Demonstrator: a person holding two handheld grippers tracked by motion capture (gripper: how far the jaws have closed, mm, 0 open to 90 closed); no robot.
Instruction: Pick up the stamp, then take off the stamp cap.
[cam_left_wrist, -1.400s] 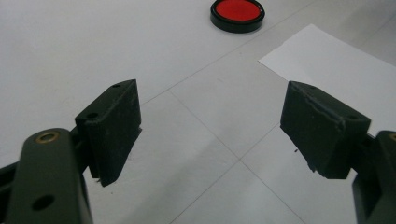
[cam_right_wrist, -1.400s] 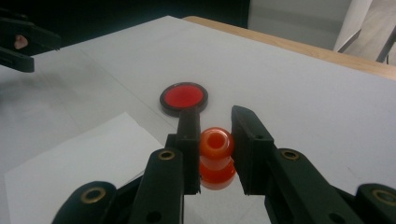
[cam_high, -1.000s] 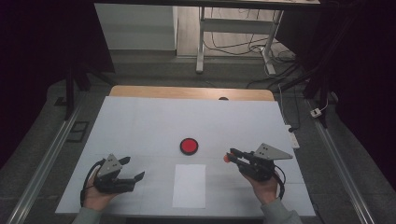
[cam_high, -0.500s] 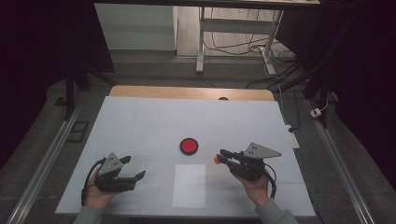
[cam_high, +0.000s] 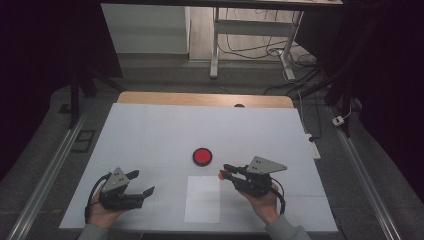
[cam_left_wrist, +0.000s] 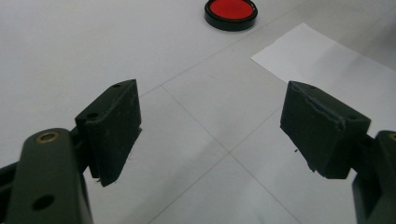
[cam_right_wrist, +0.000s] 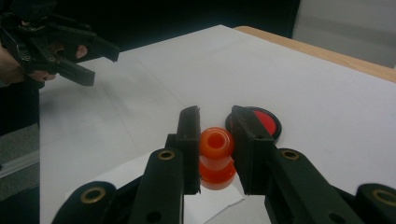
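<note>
The right gripper (cam_high: 223, 174) is clamped on a small orange spool-shaped piece (cam_right_wrist: 215, 158), pinched between both black pads and carried above the table; in the high view the piece (cam_high: 221, 175) sits at the jaw tips, over the right edge of a white paper sheet (cam_high: 202, 199). A round red disc with a black rim (cam_high: 202, 156) lies on the white table cover (cam_high: 150, 130) just beyond and to the left of the jaw tips, apart from them; in the right gripper view the disc (cam_right_wrist: 267, 122) is partly hidden behind the right-hand pad. Nothing lies between the held piece and the sheet below it. The left gripper (cam_high: 142, 184) rests near the front left of the table, well apart from the sheet, its jaws spread wide with nothing between them. The left gripper view shows bare cover between the pads, with the disc (cam_left_wrist: 230, 12) and a corner of the sheet (cam_left_wrist: 327, 56) farther off. A wooden table edge (cam_high: 205, 99) shows along the far side of the cover.
</note>
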